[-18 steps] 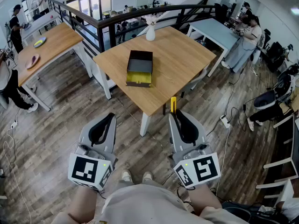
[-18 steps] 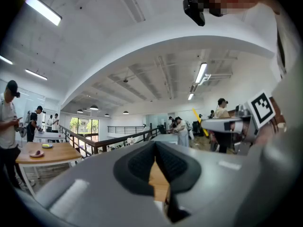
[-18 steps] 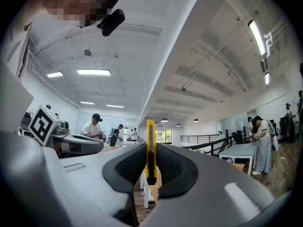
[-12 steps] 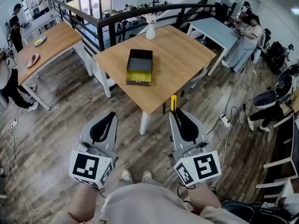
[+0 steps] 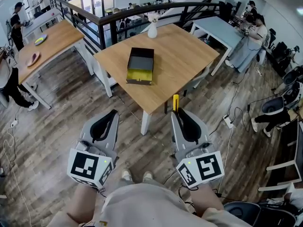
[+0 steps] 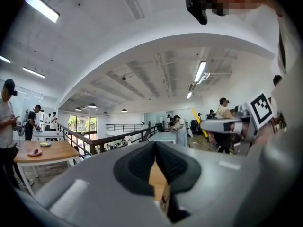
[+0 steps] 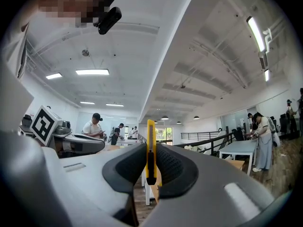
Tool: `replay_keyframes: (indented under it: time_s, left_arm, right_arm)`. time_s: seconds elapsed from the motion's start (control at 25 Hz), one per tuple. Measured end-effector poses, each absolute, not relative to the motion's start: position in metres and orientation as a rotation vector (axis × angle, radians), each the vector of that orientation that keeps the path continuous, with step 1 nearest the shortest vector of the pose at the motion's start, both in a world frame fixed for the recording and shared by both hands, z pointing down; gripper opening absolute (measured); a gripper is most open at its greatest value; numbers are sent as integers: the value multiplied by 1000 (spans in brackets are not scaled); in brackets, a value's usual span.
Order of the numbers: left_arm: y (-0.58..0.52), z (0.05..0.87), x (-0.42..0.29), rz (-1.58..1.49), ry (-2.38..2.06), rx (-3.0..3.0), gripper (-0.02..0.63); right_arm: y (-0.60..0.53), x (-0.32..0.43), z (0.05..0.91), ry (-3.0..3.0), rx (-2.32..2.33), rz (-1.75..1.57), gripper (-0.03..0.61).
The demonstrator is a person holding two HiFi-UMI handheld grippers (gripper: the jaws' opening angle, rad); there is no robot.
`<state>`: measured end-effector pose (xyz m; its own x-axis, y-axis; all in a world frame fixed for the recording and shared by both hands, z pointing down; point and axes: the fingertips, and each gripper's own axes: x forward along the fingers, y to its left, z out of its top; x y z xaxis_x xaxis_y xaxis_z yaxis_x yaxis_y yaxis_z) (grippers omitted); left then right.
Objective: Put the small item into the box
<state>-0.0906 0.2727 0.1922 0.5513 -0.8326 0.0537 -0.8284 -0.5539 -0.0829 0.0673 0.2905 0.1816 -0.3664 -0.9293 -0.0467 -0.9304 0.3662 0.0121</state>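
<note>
A dark open box (image 5: 141, 65) with a yellow inner front wall sits on the wooden table (image 5: 184, 60) ahead of me. My right gripper (image 5: 176, 112) is shut on a yellow utility knife (image 5: 175, 104), which sticks up past the jaw tips short of the table's near edge. In the right gripper view the yellow utility knife (image 7: 151, 148) stands upright between the black pads. My left gripper (image 5: 113, 113) is held low at the left, shut with nothing in it; in the left gripper view the left gripper (image 6: 155, 145) shows its jaws meeting at the tips.
A white vase (image 5: 152, 30) stands at the table's far edge. A black railing (image 5: 109, 22) runs behind the table. Another wooden table (image 5: 47, 44) is at the left, a light blue table (image 5: 222, 30) at the right. People stand at the far left and right. The floor is wood planks.
The view has crept slightly toward the table. The left gripper has dropped a little toward me. The right gripper still holds the knife the same way.
</note>
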Motion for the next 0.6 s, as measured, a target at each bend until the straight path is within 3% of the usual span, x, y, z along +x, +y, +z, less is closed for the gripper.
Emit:
replay_keyframes:
  time_s: [0.6]
  left_arm:
    - [276, 211, -50, -197, 1527, -2702, 2]
  right_arm:
    - [287, 103, 202, 2629, -1676, 13, 61]
